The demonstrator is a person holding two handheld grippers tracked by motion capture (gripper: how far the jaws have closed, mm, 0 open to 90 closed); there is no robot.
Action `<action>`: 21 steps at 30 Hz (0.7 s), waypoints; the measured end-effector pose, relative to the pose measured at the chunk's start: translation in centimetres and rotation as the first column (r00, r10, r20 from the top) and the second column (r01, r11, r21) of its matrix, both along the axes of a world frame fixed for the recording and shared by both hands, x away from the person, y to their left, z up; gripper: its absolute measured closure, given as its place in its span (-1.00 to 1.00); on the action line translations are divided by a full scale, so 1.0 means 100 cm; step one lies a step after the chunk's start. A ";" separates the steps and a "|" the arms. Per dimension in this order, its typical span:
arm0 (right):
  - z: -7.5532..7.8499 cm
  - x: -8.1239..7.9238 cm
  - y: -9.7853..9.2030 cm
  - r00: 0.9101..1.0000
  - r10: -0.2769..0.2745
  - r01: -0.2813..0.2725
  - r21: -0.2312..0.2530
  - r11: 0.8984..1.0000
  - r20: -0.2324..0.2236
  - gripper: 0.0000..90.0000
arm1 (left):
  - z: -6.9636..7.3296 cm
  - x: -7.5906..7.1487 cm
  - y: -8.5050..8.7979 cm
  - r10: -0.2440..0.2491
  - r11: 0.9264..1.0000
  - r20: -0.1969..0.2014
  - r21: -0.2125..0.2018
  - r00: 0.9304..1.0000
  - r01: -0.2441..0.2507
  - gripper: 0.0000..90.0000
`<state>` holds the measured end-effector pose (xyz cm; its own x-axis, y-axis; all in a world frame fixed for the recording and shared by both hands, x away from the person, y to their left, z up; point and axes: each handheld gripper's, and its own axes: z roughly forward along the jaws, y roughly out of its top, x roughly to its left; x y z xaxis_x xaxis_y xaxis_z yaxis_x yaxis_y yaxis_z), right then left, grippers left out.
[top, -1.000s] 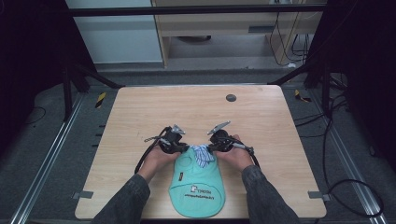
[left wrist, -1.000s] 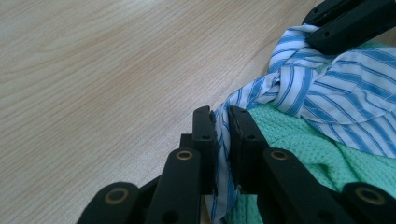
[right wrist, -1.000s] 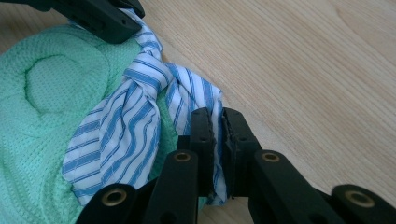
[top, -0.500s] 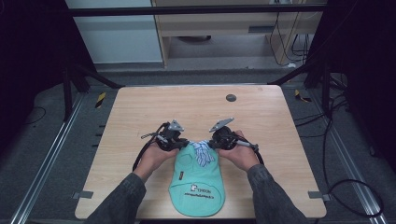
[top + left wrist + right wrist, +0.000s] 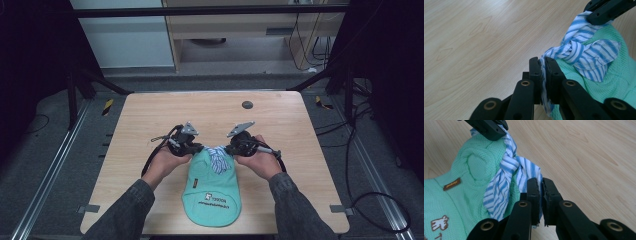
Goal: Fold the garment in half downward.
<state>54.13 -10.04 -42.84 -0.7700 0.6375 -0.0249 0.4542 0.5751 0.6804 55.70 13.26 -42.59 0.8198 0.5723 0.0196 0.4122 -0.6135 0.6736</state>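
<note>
Near the surface's (image 5: 150, 120) front edge, my left claw (image 5: 543, 75) and right claw (image 5: 541, 195) each pinch one tail of the knotted striped tie (image 5: 218, 156) atop the green cloth (image 5: 212, 192), soft, light, best gripped near the knot.

Dark grey sleeves (image 5: 125, 212) on both arms. Left gripper (image 5: 543, 75) and right gripper (image 5: 541, 195) are matte black with brass-looking rivets, grey triangular top plates (image 5: 189, 129), black cables trailing off.

Light wooden table (image 5: 150, 117) on grey floor (image 5: 45, 155), pale cabinet (image 5: 125, 40) behind.
</note>
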 end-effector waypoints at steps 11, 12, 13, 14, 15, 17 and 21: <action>0.021 0.005 -0.009 1.000 0.003 -0.003 -0.015 1.000 0.023 0.89 | 0.022 0.006 -0.007 -0.028 1.000 0.025 0.001 0.999 0.028 0.88; 0.025 0.006 -0.010 0.999 0.004 -0.004 -0.011 1.000 0.032 0.89 | 0.026 0.008 -0.009 -0.031 1.000 0.033 -0.001 0.999 0.031 0.88; 0.027 0.006 -0.011 0.999 0.008 -0.008 -0.014 1.000 0.037 0.89 | 0.027 0.008 -0.009 -0.031 1.000 0.039 -0.005 0.999 0.031 0.88; 0.029 0.006 -0.012 0.999 0.008 -0.008 -0.016 1.000 0.040 0.89 | 0.028 0.010 -0.010 -0.029 1.000 0.041 -0.010 0.999 0.030 0.88; 0.030 0.007 -0.013 0.999 0.009 -0.009 -0.016 1.000 0.044 0.89 | 0.030 0.011 -0.011 -0.032 0.999 0.040 -0.003 0.999 0.032 0.88; 0.035 0.009 -0.015 0.999 0.012 -0.012 -0.013 1.000 0.045 0.89 | 0.033 0.013 -0.012 -0.028 1.000 0.040 -0.009 0.999 0.028 0.88; 0.042 0.012 -0.016 0.998 0.015 -0.014 -0.022 1.000 0.054 0.89 | 0.036 0.016 -0.013 -0.029 0.999 0.036 -0.017 0.999 0.029 0.88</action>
<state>55.30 -11.66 -38.65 -0.7765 0.6249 -0.0806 0.4082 0.5964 0.6912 57.34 11.98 -39.01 0.8351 0.5487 0.0398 0.3696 -0.6131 0.6983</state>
